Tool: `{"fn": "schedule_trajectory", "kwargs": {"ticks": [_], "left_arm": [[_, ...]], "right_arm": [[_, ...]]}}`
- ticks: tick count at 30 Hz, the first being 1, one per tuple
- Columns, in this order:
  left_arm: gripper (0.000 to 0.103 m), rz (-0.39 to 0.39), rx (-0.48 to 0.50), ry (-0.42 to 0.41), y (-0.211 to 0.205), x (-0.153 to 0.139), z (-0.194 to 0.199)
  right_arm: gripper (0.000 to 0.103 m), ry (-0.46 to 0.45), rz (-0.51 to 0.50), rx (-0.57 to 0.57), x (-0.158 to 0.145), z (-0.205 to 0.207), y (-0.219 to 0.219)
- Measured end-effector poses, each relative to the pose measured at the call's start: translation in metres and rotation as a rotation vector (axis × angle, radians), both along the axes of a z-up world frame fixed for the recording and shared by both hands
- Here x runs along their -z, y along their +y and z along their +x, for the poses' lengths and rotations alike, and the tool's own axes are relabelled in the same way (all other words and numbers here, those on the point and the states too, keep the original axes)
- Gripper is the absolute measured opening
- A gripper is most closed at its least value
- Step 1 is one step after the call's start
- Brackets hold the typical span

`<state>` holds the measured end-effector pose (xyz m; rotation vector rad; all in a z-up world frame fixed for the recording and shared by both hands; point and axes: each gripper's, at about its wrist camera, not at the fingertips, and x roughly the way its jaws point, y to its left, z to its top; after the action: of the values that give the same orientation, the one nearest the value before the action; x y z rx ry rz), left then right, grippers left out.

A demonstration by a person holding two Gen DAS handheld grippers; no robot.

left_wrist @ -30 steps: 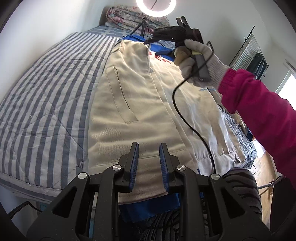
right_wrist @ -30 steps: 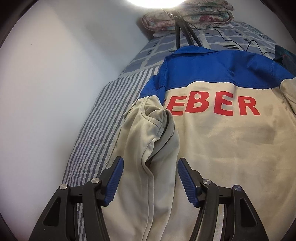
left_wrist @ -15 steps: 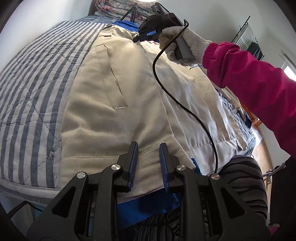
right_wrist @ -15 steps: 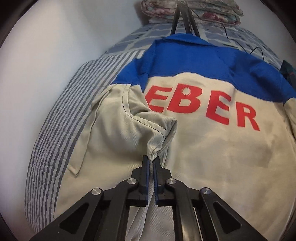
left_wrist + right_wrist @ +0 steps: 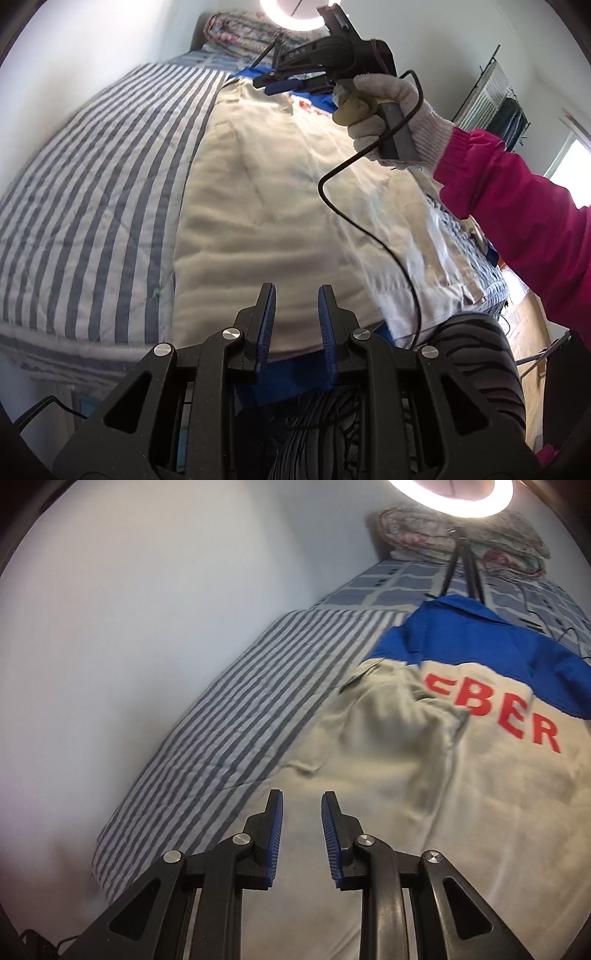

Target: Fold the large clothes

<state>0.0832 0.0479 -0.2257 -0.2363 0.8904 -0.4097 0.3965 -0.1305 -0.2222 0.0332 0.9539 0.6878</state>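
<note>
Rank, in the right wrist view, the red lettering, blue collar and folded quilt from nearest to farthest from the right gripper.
From the right gripper:
1. Red lettering, upper right on the jacket's cream back.
2. Blue collar, just beyond it.
3. Folded quilt, at the bed's far end against the wall.

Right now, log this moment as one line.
stage: folding jacket on bed | left claw: over hem, gripping nothing | right claw: opening, empty, above folded-in sleeve
</note>
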Motion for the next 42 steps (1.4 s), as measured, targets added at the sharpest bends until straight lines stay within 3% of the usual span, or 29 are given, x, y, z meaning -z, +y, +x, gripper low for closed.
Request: {"fn": "schedule_trajectory", "kwargs": {"ticks": [5,7,11,14,16,20,24,27,32,36,42], "left_arm": [[0.022,0.012,0.005,0.038,-0.002,0.021,-0.004],[0.022,0.009,0.005,0.016,-0.004,0.026,-0.007],[0.022,0.063,0.038,0.019,-0.011,0.020,-0.006],[0.022,0.085,0.026,-0.020,-0.004,0.001,-0.007],[0.022,0.088,-0.003,-0.065,0.005,-0.016,-0.009],[0.022,0.069,-0.068,-0.154,0.027,-0.058,-0.010],[0.022,0.069,-0.135,-0.253,0.048,-0.107,-0.009],[0.022,0.049,-0.184,-0.339,0.060,-0.143,-0.010],[0.022,0.097,-0.186,-0.461,0.057,-0.200,-0.008],[0.022,0.082,-0.157,-0.523,0.047,-0.237,-0.001],[0.022,0.050,-0.107,-0.561,0.027,-0.284,0.016]], "right_arm": [[0.023,0.061,-0.105,-0.034,0.043,-0.012,0.035],[0.018,0.079,-0.146,-0.009,0.060,-0.009,0.038],[0.018,0.103,-0.122,0.048,0.049,-0.009,0.033],[0.023,0.035,-0.094,0.066,0.014,-0.021,0.021],[0.032,-0.028,-0.077,0.084,-0.016,-0.039,0.005],[0.037,-0.123,-0.019,0.149,-0.073,-0.074,-0.032],[0.056,-0.251,0.028,0.247,-0.130,-0.112,-0.075],[0.059,-0.334,0.058,0.284,-0.170,-0.145,-0.106],[0.068,-0.496,-0.035,0.332,-0.222,-0.205,-0.143],[0.073,-0.576,-0.131,0.361,-0.250,-0.240,-0.164],[0.073,-0.622,-0.194,0.444,-0.274,-0.276,-0.199]]}}
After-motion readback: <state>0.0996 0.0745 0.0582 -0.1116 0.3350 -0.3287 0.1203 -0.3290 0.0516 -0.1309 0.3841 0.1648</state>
